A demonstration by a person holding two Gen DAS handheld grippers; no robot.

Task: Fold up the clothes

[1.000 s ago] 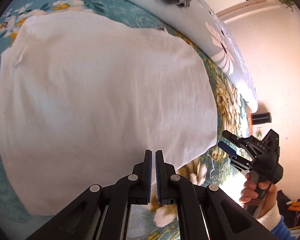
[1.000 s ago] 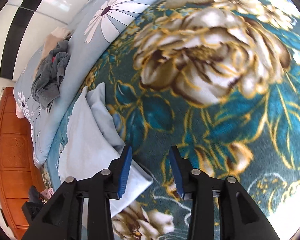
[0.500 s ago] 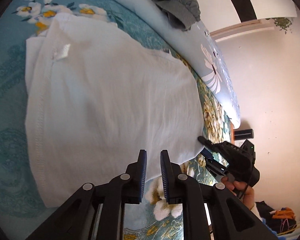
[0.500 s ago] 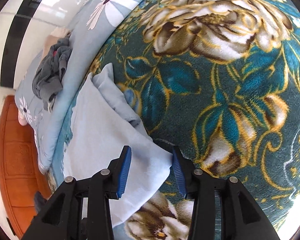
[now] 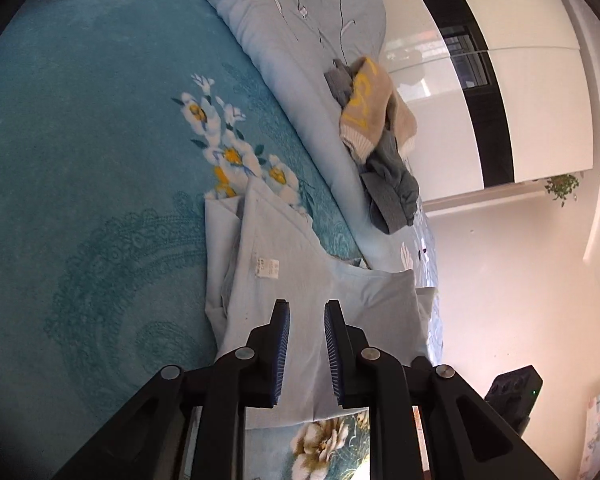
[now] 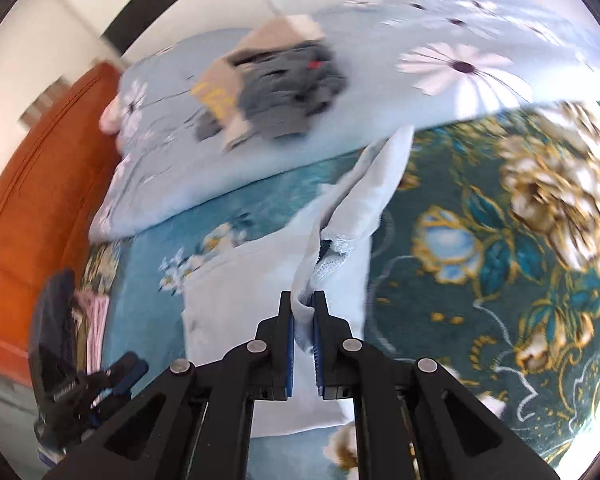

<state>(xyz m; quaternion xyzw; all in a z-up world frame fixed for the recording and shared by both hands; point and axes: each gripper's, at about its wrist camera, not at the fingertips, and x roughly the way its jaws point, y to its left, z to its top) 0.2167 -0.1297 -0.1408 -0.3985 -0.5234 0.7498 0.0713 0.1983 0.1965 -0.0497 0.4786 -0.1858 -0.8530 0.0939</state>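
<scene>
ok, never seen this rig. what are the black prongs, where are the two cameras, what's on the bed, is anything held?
No robot arm here: a person holds a handheld two-finger gripper in each hand, with a fisheye camera on each looking along its fingers. One picture is from the left wrist, the other from the right. The left gripper is opening over a pale blue garment with nothing pinched. The right gripper is closing on a lifted fold of that garment. It lies on a teal floral blanket; a pile of clothes sits on a light blue duvet behind.
</scene>
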